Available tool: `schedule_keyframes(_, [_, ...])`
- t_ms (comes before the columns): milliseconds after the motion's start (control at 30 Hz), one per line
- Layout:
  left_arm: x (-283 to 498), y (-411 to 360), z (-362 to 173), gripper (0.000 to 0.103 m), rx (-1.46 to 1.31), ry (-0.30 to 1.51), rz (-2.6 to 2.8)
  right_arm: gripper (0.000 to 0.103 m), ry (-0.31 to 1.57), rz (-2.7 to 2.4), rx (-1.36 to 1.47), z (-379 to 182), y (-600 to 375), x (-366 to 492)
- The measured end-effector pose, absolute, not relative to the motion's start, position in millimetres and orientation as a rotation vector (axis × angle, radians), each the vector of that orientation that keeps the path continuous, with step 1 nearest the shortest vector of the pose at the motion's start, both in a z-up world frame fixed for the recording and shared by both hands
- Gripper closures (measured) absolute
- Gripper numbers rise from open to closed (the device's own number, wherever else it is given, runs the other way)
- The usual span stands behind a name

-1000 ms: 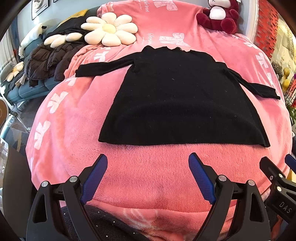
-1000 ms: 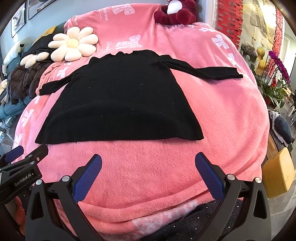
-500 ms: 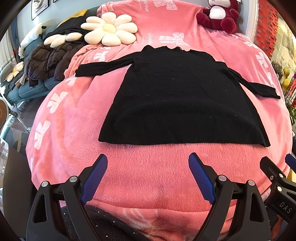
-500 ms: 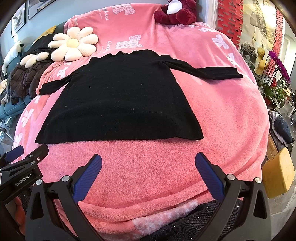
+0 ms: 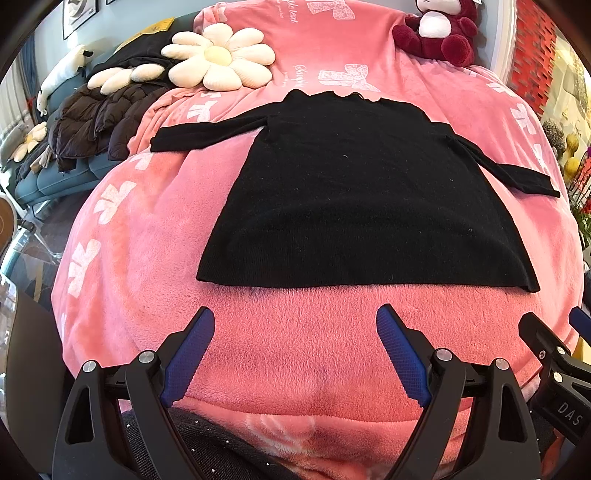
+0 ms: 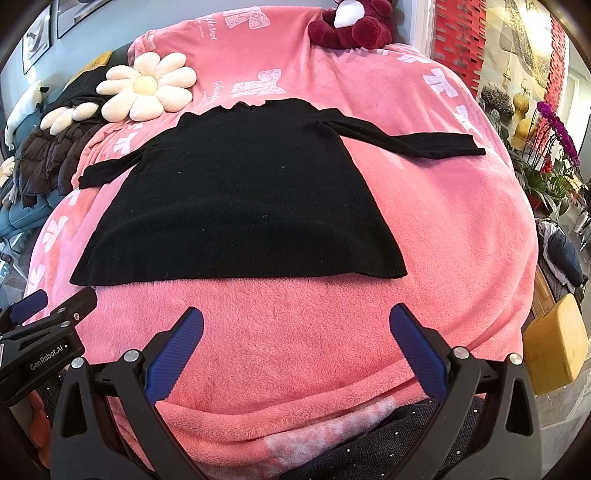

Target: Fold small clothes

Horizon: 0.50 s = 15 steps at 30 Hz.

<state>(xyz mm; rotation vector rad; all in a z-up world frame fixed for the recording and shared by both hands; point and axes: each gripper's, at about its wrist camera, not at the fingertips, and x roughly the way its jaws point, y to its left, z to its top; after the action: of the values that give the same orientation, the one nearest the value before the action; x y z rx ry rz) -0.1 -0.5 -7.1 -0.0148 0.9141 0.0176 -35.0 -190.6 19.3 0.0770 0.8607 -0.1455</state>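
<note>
A small black long-sleeved sweater [image 5: 354,192] lies flat on a pink fleece blanket [image 5: 295,332], hem toward me, both sleeves spread out to the sides. It also shows in the right wrist view [image 6: 240,206]. My left gripper [image 5: 295,321] is open and empty, hovering just short of the hem near its left half. My right gripper [image 6: 295,321] is open and empty, just short of the hem near its right half. Each gripper's edge shows in the other's view.
A daisy-shaped cushion [image 5: 218,59] and a dark red plush toy [image 5: 439,33] sit at the blanket's far end. A dark puffer jacket [image 5: 96,118] lies on a sofa to the left. Flowers [image 6: 554,147] and a yellow stool [image 6: 554,343] stand to the right.
</note>
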Motion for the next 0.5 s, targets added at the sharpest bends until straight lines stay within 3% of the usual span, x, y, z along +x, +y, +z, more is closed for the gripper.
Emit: schedule_keyframes(500, [-1.3,-0.1,-8.8,0.017,-0.013,0.917,0.017,0.005,0.861,-0.139,0.080,18.1,-190.7,-34.9])
